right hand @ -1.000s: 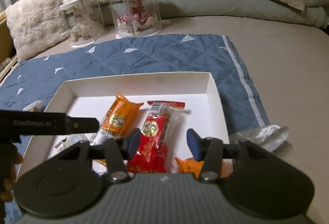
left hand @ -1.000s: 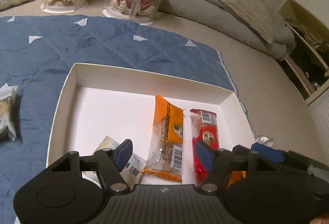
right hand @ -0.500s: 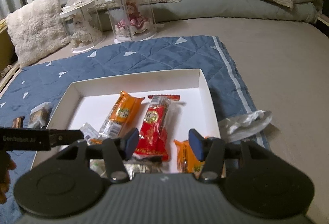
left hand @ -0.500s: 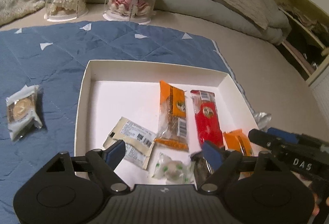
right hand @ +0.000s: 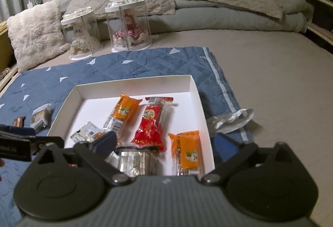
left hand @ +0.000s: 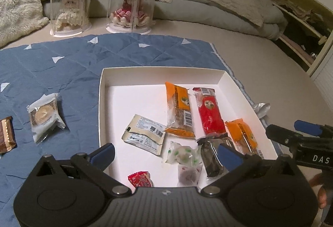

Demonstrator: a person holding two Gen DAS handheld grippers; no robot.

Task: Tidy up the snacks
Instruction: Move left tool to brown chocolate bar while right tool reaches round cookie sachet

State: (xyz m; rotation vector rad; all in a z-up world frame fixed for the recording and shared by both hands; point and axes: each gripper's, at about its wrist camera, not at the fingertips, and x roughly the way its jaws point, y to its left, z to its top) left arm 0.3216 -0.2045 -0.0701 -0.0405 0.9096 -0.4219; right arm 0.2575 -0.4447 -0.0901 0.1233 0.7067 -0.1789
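both held above the near edge of the white box (left hand: 101, 102) on the blue quilt (left hand: 62, 68) — left gripper (left hand: 165, 154) and right gripper (right hand: 165, 142) spread wide, empty. inside the box: orange bar (left hand: 179, 110), red bar (left hand: 210, 114), white packet (left hand: 143, 135). near-edge snacks partly hidden behind gripper bodies. left of the box — clear-wrapped cookie (left hand: 44, 117), brown packet (left hand: 6, 137) cut off.

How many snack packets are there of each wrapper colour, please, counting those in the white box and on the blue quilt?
Orange: 2
Red: 2
White or clear: 4
Dark: 1
Brown: 1
Total: 10
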